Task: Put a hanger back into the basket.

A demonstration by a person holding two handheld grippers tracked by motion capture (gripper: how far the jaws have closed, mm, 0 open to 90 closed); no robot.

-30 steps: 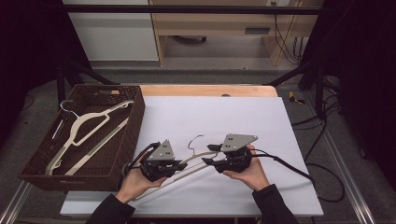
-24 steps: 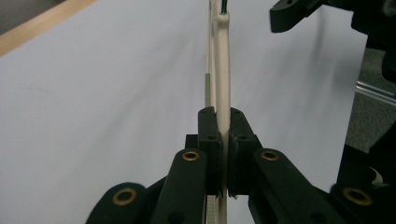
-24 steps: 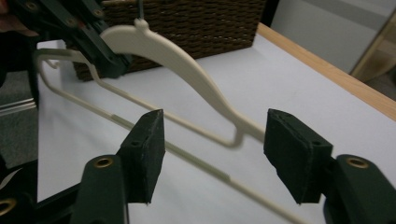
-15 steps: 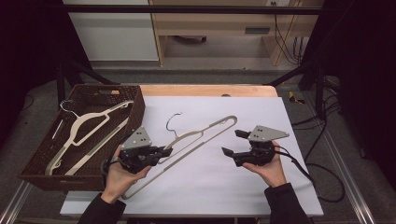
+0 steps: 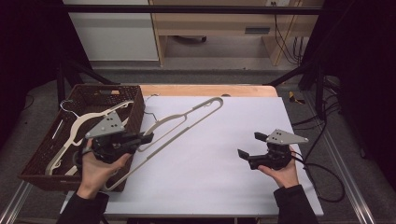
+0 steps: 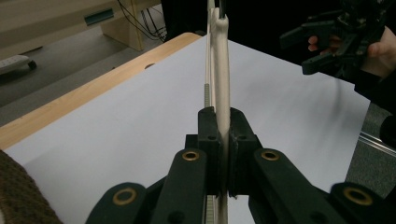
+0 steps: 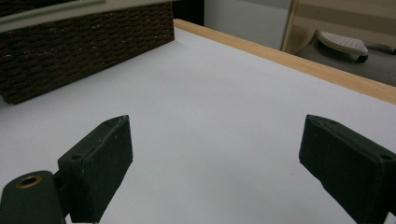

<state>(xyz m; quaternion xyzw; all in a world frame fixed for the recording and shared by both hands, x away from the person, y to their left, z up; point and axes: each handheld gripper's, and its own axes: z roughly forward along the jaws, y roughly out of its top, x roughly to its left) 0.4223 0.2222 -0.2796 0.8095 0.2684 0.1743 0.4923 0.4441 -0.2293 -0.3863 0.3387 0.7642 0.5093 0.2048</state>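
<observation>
A cream plastic hanger (image 5: pixel 211 101) with a wire hook is held up at a slant over the left half of the white table. My left gripper (image 5: pixel 144 137) is shut on one of its arms, next to the wicker basket (image 5: pixel 105 87). In the left gripper view the jaws (image 6: pixel 223 126) clamp the hanger (image 6: pixel 221 70) edge-on. My right gripper (image 5: pixel 250 145) hovers over the right side of the table, apart from the hanger. Its jaws have just been opening and now stand wide with nothing between them (image 7: pixel 215 154).
The dark wicker basket (image 7: pixel 93 42) at the table's left edge holds more cream hangers (image 5: pixel 81 122). A wooden strip (image 5: pixel 205 89) borders the far side of the white table top (image 5: pixel 224 177). Cables trail off the right edge.
The right gripper has let go of the hanger, opened and drawn away to the right. The left gripper has lifted the hanger and carried it left toward the basket.
</observation>
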